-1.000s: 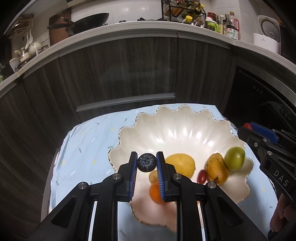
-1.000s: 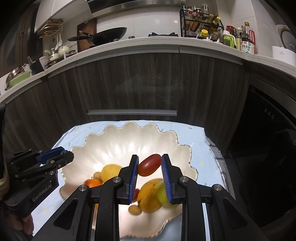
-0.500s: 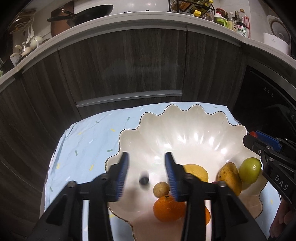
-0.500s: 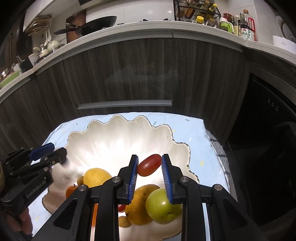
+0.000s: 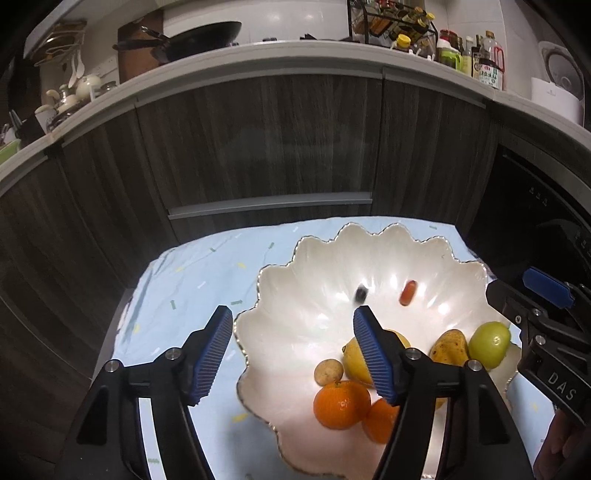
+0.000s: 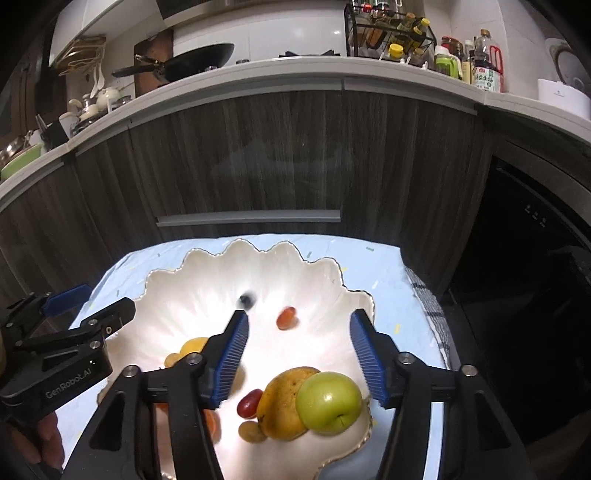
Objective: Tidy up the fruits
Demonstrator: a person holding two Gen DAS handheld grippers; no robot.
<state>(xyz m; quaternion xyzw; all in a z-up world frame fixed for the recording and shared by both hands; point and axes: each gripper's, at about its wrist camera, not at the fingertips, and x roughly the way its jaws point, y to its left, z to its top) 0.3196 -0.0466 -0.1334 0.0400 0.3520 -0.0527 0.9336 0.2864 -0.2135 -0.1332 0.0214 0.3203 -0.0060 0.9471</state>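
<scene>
A white scalloped bowl (image 5: pixel 280 317) (image 6: pixel 332 273) sits on a light blue cloth. In it lie an orange (image 5: pixel 341 404), a lemon (image 5: pixel 354 360), a small brown fruit (image 5: pixel 328 371), a mango (image 6: pixel 282 402) and a green apple (image 6: pixel 328 402). A blurred blueberry (image 5: pixel 360 293) (image 6: pixel 246 301) and a red grape tomato (image 5: pixel 408 292) (image 6: pixel 287 317) are loose in the bowl's far part. My left gripper (image 5: pixel 293 350) is open and empty over the bowl's left rim. My right gripper (image 6: pixel 299 349) is open and empty over the bowl.
The light blue cloth (image 5: pixel 192 288) covers a small table in front of dark wood cabinets (image 5: pixel 258 147). A second red tomato (image 6: pixel 249 402) lies by the mango. A counter above holds a wok (image 5: pixel 199 35) and bottles (image 5: pixel 469 55). A dark oven front (image 6: pixel 535 295) is at right.
Both grippers have opened. The left let go of the blueberry and the right let go of the red tomato; both fruits now move loose in the bowl.
</scene>
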